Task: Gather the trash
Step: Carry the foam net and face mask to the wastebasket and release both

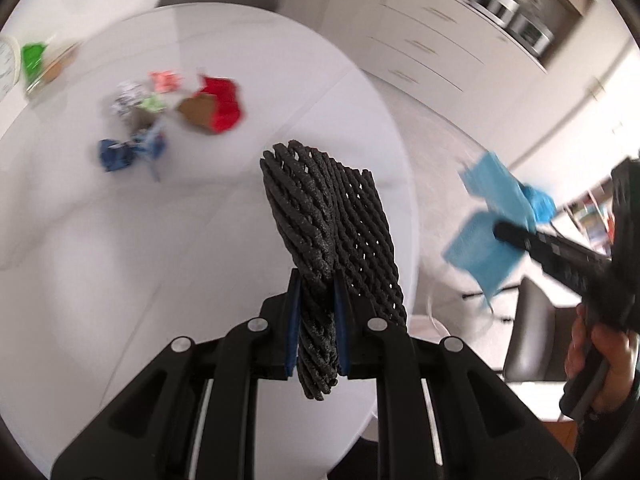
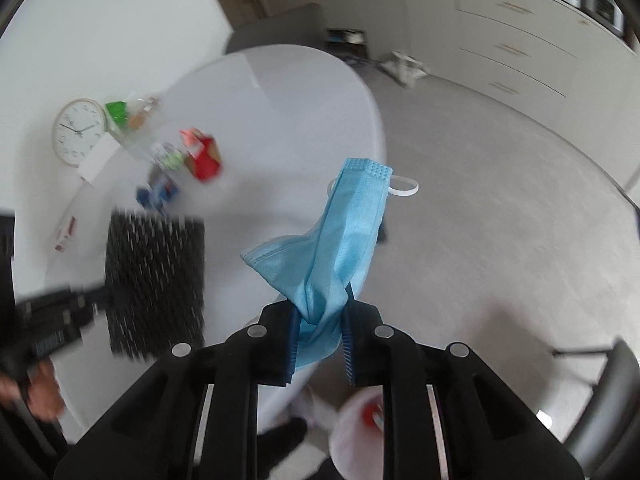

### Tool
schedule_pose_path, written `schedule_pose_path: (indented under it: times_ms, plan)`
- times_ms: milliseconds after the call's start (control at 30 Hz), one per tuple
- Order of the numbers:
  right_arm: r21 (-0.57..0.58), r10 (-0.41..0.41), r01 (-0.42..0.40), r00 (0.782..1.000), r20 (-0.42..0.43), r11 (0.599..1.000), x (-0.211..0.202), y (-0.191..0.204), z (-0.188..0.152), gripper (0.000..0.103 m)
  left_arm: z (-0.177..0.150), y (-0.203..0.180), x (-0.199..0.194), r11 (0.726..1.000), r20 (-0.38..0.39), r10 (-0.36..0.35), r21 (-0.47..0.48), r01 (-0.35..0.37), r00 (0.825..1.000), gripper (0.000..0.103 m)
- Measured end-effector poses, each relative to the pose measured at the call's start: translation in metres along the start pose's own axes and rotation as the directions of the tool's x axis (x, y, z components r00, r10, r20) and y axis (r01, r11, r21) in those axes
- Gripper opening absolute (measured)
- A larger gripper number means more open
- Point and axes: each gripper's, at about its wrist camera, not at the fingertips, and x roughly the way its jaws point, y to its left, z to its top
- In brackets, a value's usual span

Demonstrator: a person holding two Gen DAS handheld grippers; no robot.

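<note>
My left gripper (image 1: 317, 280) is shut on a black foam net sleeve (image 1: 332, 216) and holds it above the white table (image 1: 200, 240). My right gripper (image 2: 320, 312) is shut on a crumpled blue face mask (image 2: 340, 232), held past the table's edge over the floor. The mask also shows at the right of the left wrist view (image 1: 488, 220). The net sleeve shows at the left of the right wrist view (image 2: 154, 280). A pile of coloured wrappers and a red carton (image 1: 216, 104) lies on the far part of the table. A white bin with red scraps (image 2: 360, 432) sits below the right gripper.
A round clock (image 2: 78, 132) and a clear container with green and brown scraps (image 2: 132, 120) stand at the table's far side. A dark chair (image 1: 532, 328) stands right of the table. White drawers (image 1: 432, 48) line the far wall. Grey carpet (image 2: 500, 220) covers the floor.
</note>
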Motion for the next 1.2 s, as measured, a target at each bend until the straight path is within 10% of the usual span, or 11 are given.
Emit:
schedule_pose_path:
  times_ms: [533, 833, 1200]
  plan:
    - [0.169, -0.13, 0.166, 0.97, -0.205, 0.972, 0.018, -0.075, -0.163, 0.024, -0.042, -0.109, 0.003, 0.95, -0.072, -0.083, 0.295, 0.1, 0.994, 0.015]
    - [0.236, -0.101, 0.196, 0.927, -0.362, 0.952, 0.097, -0.111, -0.211, 0.068, -0.06, -0.129, 0.007, 0.933, -0.107, -0.055, 0.349, 0.09, 0.993, 0.015]
    - [0.261, -0.216, 0.288, 0.938, -0.272, 0.921, 0.03, -0.138, -0.219, 0.097, -0.081, -0.158, 0.042, 0.899, -0.232, -0.058, 0.412, 0.152, 0.971, 0.015]
